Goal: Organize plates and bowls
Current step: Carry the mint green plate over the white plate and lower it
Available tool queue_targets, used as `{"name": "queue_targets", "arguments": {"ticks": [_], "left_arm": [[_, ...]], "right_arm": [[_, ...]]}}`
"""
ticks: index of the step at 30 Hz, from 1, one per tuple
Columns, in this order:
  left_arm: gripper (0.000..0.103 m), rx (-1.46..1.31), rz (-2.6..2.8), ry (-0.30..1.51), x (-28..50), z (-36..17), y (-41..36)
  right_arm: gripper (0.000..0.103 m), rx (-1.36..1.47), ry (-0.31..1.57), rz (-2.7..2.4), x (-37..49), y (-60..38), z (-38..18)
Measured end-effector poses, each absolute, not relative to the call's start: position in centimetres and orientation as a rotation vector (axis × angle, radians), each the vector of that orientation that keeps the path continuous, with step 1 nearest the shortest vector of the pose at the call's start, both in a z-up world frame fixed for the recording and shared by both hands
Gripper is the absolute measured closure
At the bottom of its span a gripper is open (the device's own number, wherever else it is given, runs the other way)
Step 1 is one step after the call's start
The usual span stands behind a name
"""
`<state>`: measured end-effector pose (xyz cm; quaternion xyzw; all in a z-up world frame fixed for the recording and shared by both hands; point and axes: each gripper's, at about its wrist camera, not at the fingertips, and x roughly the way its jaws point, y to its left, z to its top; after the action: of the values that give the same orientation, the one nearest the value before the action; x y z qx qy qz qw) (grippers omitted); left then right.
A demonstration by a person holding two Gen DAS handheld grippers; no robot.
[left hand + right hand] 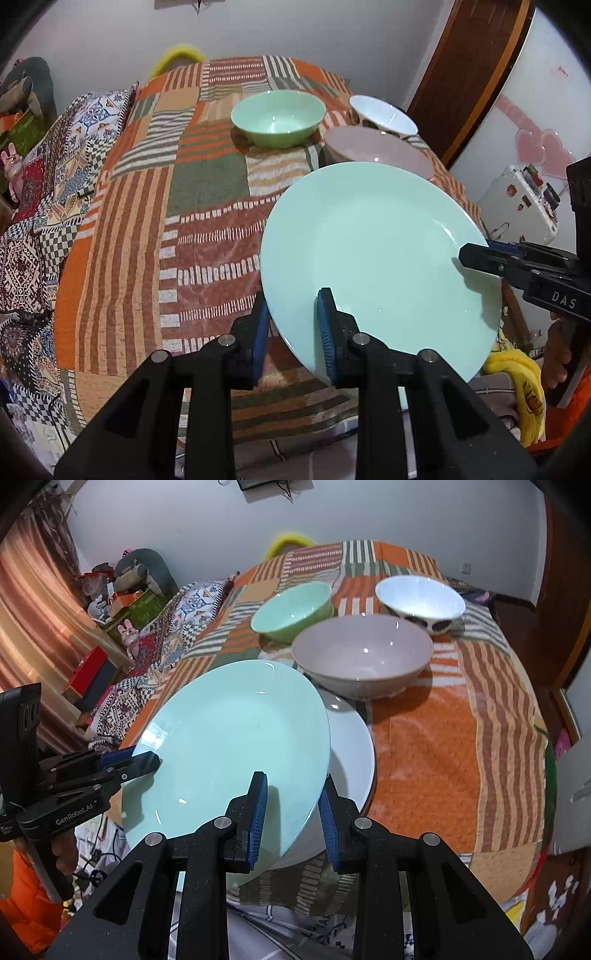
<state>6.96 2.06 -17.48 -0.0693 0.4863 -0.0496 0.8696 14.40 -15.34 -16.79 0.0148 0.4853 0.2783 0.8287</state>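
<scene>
Two pieces of lettering could be read, both on the grippers. In the left wrist view, the black body of the right gripper (pixel 476 256), which reached in from the right edge, carried the white capitals "DAS"; any letters further along ran out of sight. In the right wrist view, the side bar of the left gripper (pixel 147 762), which came in from the left edge, bore "GenRobot.AI" in pale letters. Stickers on a white case (pixel 517 203) in the left wrist view were too small to read.

Black left gripper (pixel 293 334), blue-padded jaws, orange sleeve (pixel 26 893).
</scene>
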Motion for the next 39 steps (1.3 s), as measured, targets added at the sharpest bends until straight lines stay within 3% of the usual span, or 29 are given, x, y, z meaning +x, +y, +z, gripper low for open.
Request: {"name": "queue_targets", "arguments": {"ticks": [39], "left_arm": [[0.077,-0.139,-0.109,1.128,11.6,-22.2,2.1]], "right_arm": [[0.075,0.028,1.122,0.536,16.4,-14.9,-20.2]]}}
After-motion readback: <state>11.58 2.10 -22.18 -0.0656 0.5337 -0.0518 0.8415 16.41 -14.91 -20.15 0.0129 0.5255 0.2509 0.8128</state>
